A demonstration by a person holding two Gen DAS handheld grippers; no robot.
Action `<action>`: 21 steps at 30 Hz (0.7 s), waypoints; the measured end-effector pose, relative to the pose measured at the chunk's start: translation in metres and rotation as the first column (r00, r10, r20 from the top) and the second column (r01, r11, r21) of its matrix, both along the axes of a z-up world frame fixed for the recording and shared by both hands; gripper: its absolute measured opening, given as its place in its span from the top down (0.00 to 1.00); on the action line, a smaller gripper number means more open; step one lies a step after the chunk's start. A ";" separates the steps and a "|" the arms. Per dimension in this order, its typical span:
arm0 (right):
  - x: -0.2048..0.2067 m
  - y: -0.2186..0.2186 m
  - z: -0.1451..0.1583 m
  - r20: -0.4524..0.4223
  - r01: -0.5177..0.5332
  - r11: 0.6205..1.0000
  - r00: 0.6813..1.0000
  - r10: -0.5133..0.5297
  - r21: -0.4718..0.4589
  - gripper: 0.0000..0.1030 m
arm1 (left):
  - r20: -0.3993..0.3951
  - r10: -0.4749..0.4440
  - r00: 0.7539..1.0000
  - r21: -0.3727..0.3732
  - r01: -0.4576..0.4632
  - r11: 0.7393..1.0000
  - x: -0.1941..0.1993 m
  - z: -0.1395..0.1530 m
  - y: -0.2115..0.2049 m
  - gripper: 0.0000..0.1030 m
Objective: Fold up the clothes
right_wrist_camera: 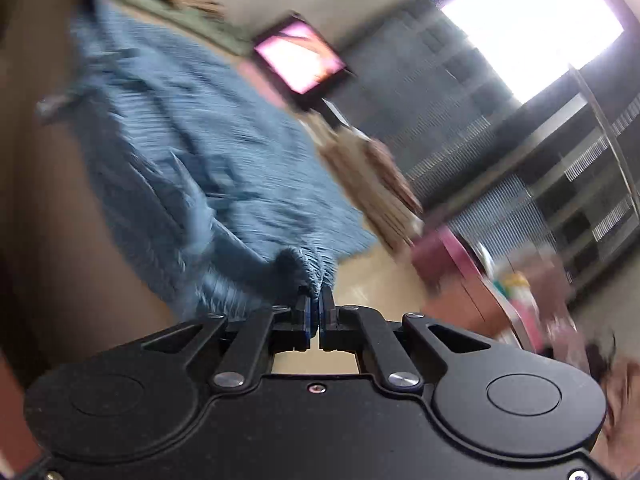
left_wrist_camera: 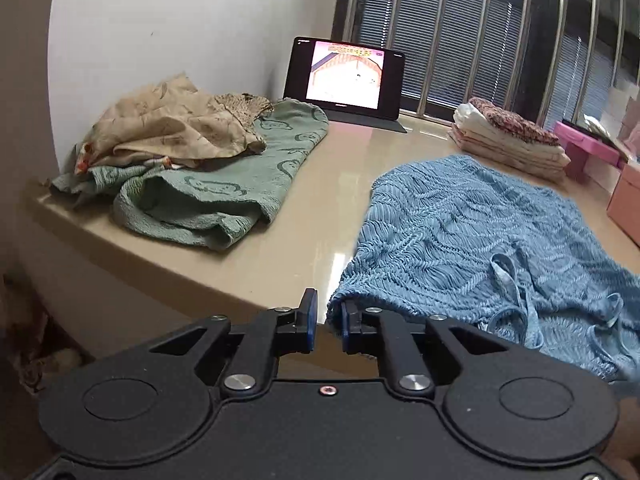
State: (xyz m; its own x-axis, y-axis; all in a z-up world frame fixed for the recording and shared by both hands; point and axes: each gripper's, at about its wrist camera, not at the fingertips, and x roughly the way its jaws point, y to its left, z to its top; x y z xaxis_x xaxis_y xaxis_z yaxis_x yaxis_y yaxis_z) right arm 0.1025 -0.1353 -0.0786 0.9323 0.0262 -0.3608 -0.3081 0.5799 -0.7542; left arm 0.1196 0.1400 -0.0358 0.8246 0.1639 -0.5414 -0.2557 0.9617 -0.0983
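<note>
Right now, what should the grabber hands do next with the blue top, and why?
Probably close the left gripper on the near corner of the blue top. The right gripper already pinches its own bit of the hem, but the left one shows a gap between its pads, with the cloth only beside one pad. Both corners need holding before the top can be folded over.

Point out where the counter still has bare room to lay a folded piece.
Bare strip of counter between the green cloth and the blue knit garment, running back to the tablet. Crowded: left corner pile, right side with folded stack and pink boxes.
</note>
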 end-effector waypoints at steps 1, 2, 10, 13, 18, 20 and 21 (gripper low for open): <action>-0.002 0.000 -0.002 -0.011 -0.002 1.000 1.000 0.002 0.013 0.98 | -0.001 -0.011 1.000 0.016 0.011 1.000 0.000 0.000 -0.001 0.87; -0.004 -0.001 -0.004 -0.022 -0.004 1.000 1.000 0.005 0.026 0.98 | -0.003 -0.021 1.000 0.033 0.021 0.999 -0.001 0.001 -0.003 0.87; 0.012 -0.001 0.006 0.002 0.048 0.998 0.999 -0.048 0.033 0.67 | -0.019 -0.060 0.998 0.095 0.062 0.994 0.001 0.001 -0.016 0.87; 0.016 0.008 0.006 0.026 0.017 0.999 1.000 -0.016 -0.035 0.64 | -0.021 -0.068 0.997 0.116 0.070 0.991 0.001 0.001 -0.019 0.87; 0.031 0.001 0.021 -0.061 0.075 0.989 0.996 -0.068 0.127 0.97 | -0.027 -0.081 0.996 0.131 0.083 0.988 0.003 0.001 -0.019 0.86; 0.045 -0.025 0.035 -0.161 0.188 0.915 0.977 -0.138 0.356 0.97 | -0.026 -0.084 0.996 0.135 0.087 0.987 0.002 0.000 -0.019 0.86; 0.050 -0.038 0.038 -0.205 0.235 0.870 0.966 -0.159 0.433 0.96 | -0.026 -0.087 0.996 0.140 0.089 0.986 0.002 0.000 -0.020 0.86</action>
